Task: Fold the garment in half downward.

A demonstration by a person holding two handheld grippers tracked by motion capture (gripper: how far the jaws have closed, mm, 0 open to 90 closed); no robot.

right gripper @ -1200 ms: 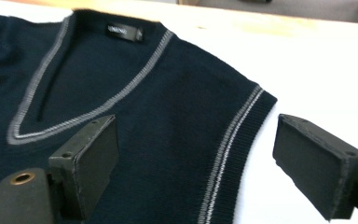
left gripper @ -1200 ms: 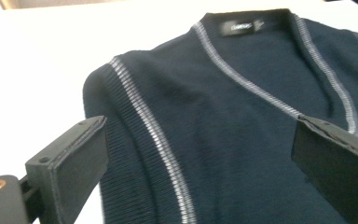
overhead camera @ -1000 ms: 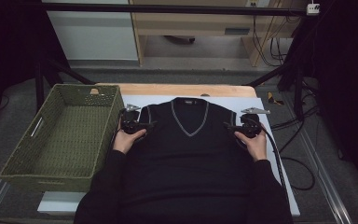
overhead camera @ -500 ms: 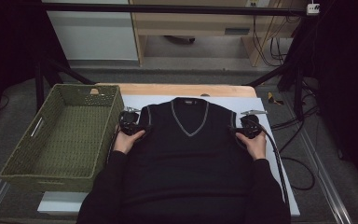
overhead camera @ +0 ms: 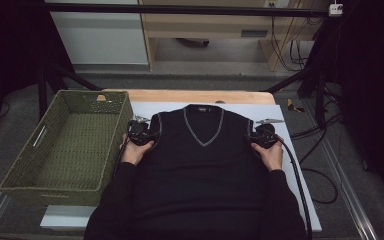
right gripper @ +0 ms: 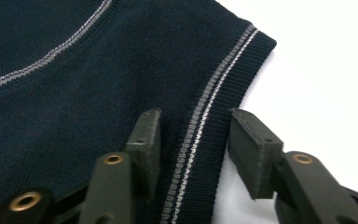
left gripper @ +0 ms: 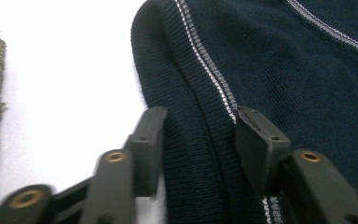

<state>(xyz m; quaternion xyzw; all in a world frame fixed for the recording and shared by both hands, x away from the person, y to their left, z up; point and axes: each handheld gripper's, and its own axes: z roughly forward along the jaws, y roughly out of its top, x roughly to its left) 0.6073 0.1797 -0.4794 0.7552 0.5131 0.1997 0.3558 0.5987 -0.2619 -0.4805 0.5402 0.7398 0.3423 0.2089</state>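
- My left claw (left gripper: 200, 135) has just been closing; its jaws now straddle the ribbed armhole edge of the dark vest (overhead camera: 202, 165), which bunches between them.
- My right claw (right gripper: 193, 140) has been closing too, jaws either side of the other armhole trim; whether the pads press yet, I cannot tell.
- The vest lies flat on the white table (overhead camera: 300, 112), beside the green basket (overhead camera: 55, 150).

A white-topped table (overhead camera: 300, 165) carries a dark sleeveless sweater (overhead camera: 202, 165) and a green woven basket (overhead camera: 65, 145).
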